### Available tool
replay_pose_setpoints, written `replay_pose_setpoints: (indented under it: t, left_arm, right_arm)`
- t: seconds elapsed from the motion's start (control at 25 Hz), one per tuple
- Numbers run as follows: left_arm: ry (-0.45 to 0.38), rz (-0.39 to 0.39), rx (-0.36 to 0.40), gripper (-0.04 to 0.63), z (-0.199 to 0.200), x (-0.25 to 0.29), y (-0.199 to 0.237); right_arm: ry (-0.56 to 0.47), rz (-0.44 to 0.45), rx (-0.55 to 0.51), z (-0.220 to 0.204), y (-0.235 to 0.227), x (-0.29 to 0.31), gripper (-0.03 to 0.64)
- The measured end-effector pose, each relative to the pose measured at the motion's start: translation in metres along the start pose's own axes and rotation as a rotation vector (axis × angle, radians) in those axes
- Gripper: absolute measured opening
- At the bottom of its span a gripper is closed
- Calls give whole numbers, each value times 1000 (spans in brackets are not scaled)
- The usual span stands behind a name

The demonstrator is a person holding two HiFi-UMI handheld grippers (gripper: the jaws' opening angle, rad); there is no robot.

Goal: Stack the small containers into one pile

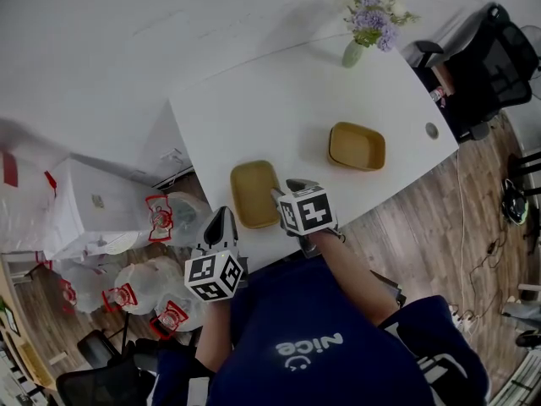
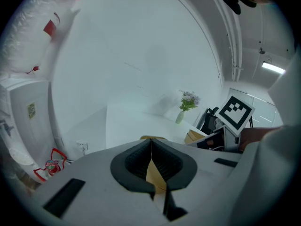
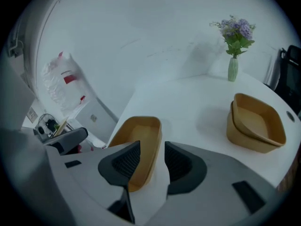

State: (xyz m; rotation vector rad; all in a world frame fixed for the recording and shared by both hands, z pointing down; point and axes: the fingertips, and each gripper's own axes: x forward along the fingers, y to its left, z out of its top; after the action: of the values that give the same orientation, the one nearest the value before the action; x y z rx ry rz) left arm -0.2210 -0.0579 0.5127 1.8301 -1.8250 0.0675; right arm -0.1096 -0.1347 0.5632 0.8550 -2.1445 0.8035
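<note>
Right gripper (image 3: 152, 147) stood open over the container (image 1: 254, 191); left gripper (image 2: 150, 142) was closed at its edge.

The right gripper's jaws were apart astride the container's right wall, one pad inside and one outside, neither pressing. They hid the container's near corner. The head view showed mostly the marker cubes and little of either pair of jaws. The left gripper's jaws met with a tan sliver between them, probably the container's rim, though its own view showed too little to be sure. The container lay by the table's (image 1: 254, 117) near edge, well apart from the stack (image 1: 357, 146) of two, with the vase (image 1: 353, 53) beyond.
</note>
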Motion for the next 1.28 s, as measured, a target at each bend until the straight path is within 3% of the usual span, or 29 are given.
replay_pose_setpoints:
  t: [0.16, 0.36, 0.68, 0.96, 1.28]
  left_arm:
    - [2, 10, -6, 20, -4, -7, 2]
    - [-1, 29, -14, 20, -6, -14, 10]
    - [4, 14, -17, 20, -10, -14, 6]
    - [-2, 3, -35, 20, -9, -10, 3]
    - [-1, -18, -28, 18, -6, 2, -10]
  right_arm:
    - [54, -19, -47, -15, 8, 12, 175]
    - [58, -77, -81, -18, 1, 18, 80]
    - [41, -40, -72, -11, 3, 17, 58]
    - [-58, 82, -93, 14, -6, -5, 57]
    - [-167, 93, -152, 57, -42, -55, 57]
